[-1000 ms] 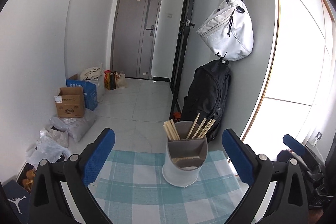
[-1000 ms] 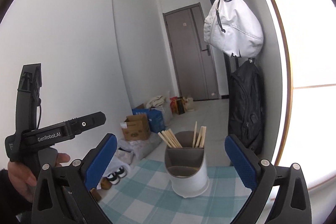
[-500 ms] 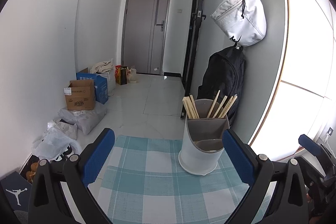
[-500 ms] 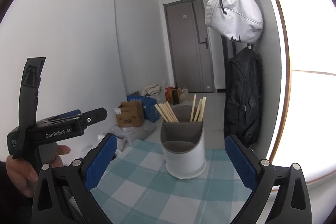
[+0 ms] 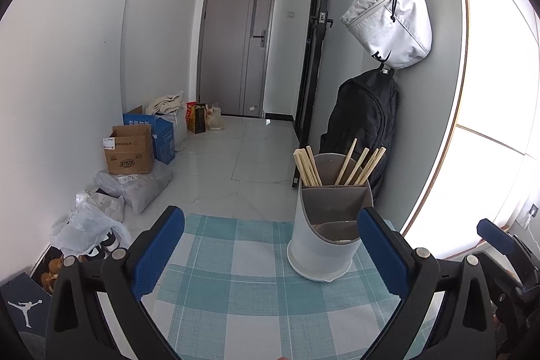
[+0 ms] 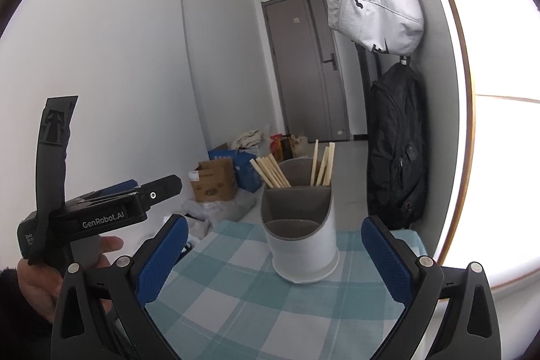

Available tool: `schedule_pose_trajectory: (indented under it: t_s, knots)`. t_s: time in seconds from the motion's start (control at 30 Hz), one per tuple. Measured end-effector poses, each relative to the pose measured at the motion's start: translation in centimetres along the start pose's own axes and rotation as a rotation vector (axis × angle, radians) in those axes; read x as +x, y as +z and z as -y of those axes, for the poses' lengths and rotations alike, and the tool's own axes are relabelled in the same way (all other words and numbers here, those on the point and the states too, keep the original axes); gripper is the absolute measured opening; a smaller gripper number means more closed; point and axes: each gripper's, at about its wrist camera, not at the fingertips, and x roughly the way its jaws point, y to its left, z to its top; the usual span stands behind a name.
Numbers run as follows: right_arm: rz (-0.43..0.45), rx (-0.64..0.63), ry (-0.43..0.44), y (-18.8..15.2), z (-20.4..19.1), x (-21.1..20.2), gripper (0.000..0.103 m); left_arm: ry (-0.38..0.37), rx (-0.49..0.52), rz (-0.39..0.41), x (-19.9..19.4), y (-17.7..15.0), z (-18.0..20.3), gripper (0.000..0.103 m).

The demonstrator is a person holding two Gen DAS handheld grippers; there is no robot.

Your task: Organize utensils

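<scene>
A divided utensil holder (image 5: pixel 322 225) stands upright on the checked tablecloth (image 5: pixel 236 285), with chopsticks (image 5: pixel 337 167) leaning in its two rear compartments. Left gripper (image 5: pixel 270 255) and right gripper (image 6: pixel 273 262) are both spread wide and hold nothing. Risk: the holder looks light and top-heavy, so a sideways nudge could tip it and spill the chopsticks. Legible text: "GenRobot.AI" on the left gripper's body; a Jordan logo on a box (image 5: pixel 23 306).

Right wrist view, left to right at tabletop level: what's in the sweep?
Left hand-held gripper → cardboard box → utensil holder with chopsticks → black backpack. All behind the right hand-held gripper, fingers open, on the checked tablecloth.
</scene>
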Motion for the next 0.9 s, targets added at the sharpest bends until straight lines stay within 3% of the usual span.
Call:
schedule_pose_trajectory:
  t_s: [0.5,0.9]
  knots:
    - [0.024,0.001,-0.005,0.29,-0.15,-0.70,0.103,0.034,0.014,0.007,-0.38,-0.22,0.41,0.100]
    - [0.022,-0.005,-0.009,0.21,-0.31,-0.84,0.103,0.011,0.027,-0.002,-0.31,-0.40,0.86,0.100]
